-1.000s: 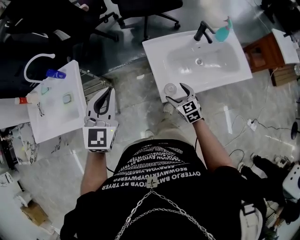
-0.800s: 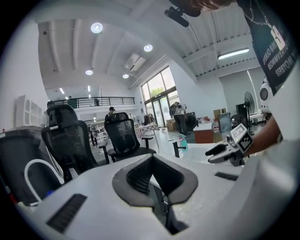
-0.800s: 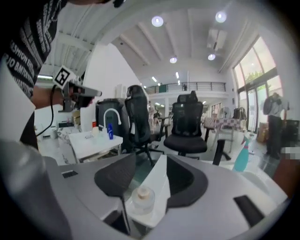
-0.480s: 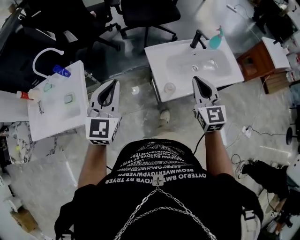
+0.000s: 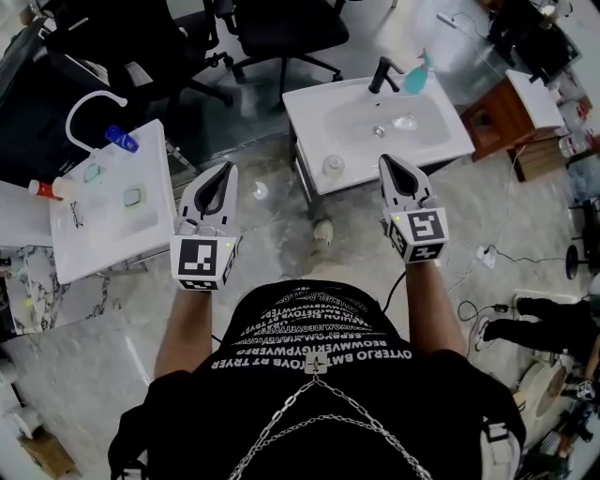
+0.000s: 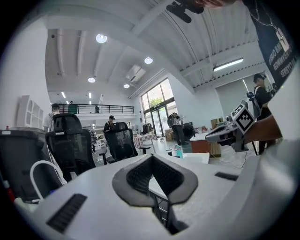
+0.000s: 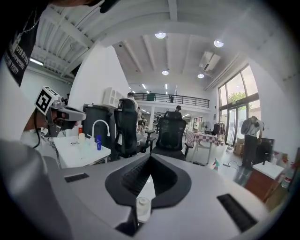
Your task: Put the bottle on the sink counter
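A small clear bottle (image 5: 333,167) with a white cap stands upright on the front left corner of the white sink counter (image 5: 309,112). My right gripper (image 5: 386,160) hovers just right of the bottle, apart from it, jaws shut and empty. In the right gripper view the bottle (image 7: 143,206) shows low through the gap under the shut jaws (image 7: 151,157). My left gripper (image 5: 225,167) is held out over the floor between the two sinks, shut on nothing; in the left gripper view its jaws (image 6: 152,157) are closed together.
A black faucet (image 5: 380,73) and a teal spray bottle (image 5: 415,77) stand at the sink's back. A second white sink table (image 5: 75,253) at left carries a blue bottle (image 5: 118,139). Black office chairs (image 5: 281,23) stand beyond; a wooden cabinet (image 5: 506,117) at right.
The right gripper was open round the bottle on the counter; it has let go, drawn back to the right and shut. The left gripper has barely moved.
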`<act>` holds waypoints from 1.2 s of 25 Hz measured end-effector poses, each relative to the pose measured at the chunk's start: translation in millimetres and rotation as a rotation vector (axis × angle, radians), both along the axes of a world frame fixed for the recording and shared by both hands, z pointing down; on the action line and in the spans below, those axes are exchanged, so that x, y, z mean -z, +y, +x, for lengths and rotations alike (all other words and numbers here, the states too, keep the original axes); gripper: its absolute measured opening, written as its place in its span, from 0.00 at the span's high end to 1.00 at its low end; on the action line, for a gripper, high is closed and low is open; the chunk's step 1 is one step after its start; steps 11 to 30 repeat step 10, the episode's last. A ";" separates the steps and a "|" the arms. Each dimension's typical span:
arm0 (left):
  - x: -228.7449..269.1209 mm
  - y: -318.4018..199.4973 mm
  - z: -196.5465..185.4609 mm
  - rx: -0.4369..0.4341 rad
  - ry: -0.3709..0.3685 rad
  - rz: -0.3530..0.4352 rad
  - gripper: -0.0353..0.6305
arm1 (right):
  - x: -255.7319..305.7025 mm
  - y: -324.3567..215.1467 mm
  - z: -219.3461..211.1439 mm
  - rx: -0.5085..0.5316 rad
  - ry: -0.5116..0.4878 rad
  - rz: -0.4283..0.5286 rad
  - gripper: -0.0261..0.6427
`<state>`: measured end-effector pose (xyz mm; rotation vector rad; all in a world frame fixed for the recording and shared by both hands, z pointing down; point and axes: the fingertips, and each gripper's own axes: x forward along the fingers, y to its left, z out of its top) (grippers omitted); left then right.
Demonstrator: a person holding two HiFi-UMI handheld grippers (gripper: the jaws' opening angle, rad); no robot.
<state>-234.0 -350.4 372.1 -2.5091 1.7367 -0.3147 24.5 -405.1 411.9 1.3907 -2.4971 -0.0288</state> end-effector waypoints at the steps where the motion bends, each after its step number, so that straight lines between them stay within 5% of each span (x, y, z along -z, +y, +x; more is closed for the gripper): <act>1: 0.2 2.8 0.1 -0.003 0.001 0.003 0.94 | -0.1 3.4 -0.3 -0.002 0.001 0.000 0.97; 30: 4.5 24.1 9.1 -0.020 0.007 0.015 0.94 | 3.5 24.1 4.8 -0.016 0.009 0.003 0.97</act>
